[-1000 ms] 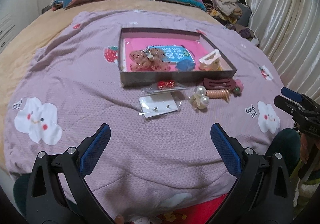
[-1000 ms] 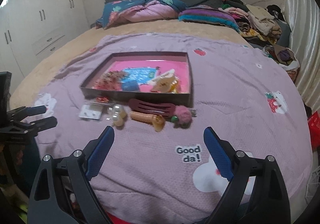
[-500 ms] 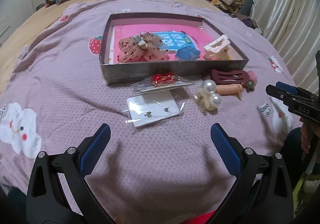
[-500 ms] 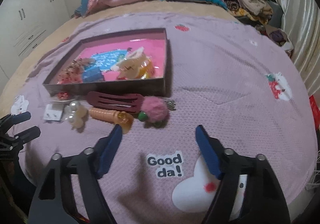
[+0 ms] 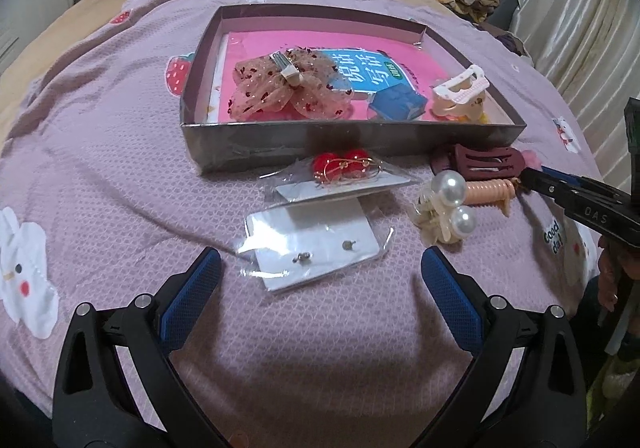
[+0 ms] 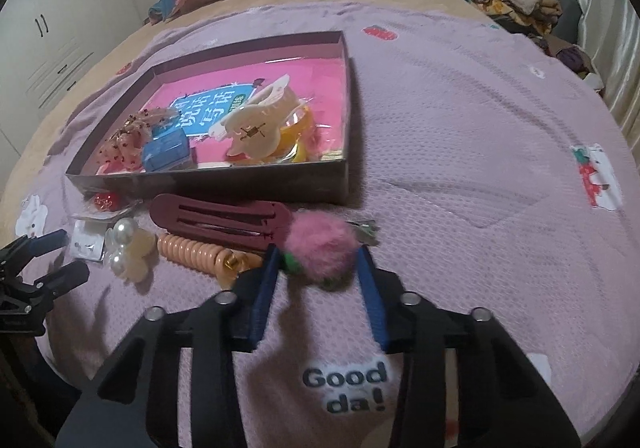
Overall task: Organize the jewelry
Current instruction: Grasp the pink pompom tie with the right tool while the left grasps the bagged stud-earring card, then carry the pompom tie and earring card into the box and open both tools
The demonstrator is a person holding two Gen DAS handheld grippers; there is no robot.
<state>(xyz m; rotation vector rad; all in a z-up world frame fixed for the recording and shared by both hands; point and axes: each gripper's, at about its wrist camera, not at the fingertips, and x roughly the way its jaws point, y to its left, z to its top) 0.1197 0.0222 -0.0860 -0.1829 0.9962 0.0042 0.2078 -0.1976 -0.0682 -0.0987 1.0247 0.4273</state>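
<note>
the right gripper (image 6: pixel 318 262) was seen with jaws just closing round the pompom (image 6: pixel 322 248) (contact could not be told). the left gripper (image 5: pixel 320 276) was held wide over a card (image 5: pixel 316 244) of studs. beyond, clips were kept in the box (image 5: pixel 320 140).

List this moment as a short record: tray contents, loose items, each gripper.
tray: bow, blue box, cream claw clip
loose on blanket: red earrings, stud card, pearl clip, maroon clip, coil tie
left gripper: open, empty, near stud card
right gripper: jaws just closing around pink pompom, grip unclear
</note>
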